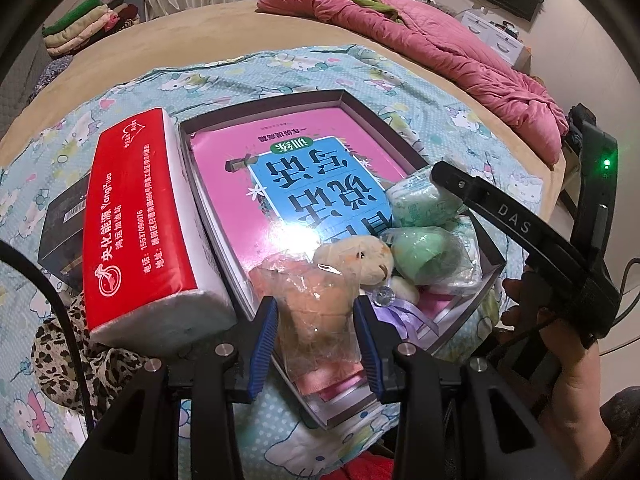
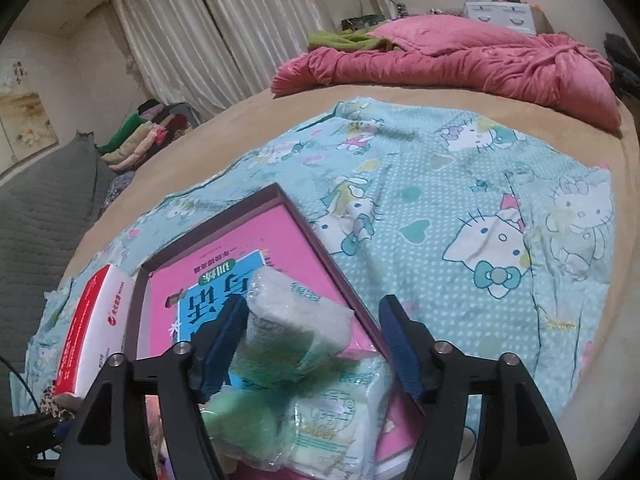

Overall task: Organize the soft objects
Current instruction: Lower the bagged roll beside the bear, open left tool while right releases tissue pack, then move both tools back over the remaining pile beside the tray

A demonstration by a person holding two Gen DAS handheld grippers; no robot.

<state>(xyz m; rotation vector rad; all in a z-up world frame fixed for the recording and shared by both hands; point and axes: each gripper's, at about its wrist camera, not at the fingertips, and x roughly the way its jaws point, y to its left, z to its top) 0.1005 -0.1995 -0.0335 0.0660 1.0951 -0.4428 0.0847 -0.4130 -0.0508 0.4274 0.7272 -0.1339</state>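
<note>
I see open blanket (image 2: pixel 440 184) right of the box (image 1: pixel 362 106). Box holds a book (image 1: pixel 288 184), tissue packs (image 2: pixel 296 336), teddy (image 1: pixel 360 260). Left gripper (image 1: pixel 316 320) clamps teddy's bag; right gripper (image 2: pixel 312 344) spread wide around a pack.

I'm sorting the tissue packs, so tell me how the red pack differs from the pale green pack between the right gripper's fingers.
The red tissue pack is long and red-faced with white lettering; the pale green tissue pack is short and mint-white. The red pack lies on the blanket outside the box; the green one sits over the box, between the open right gripper fingers. Both are soft and plastic-wrapped.
</note>
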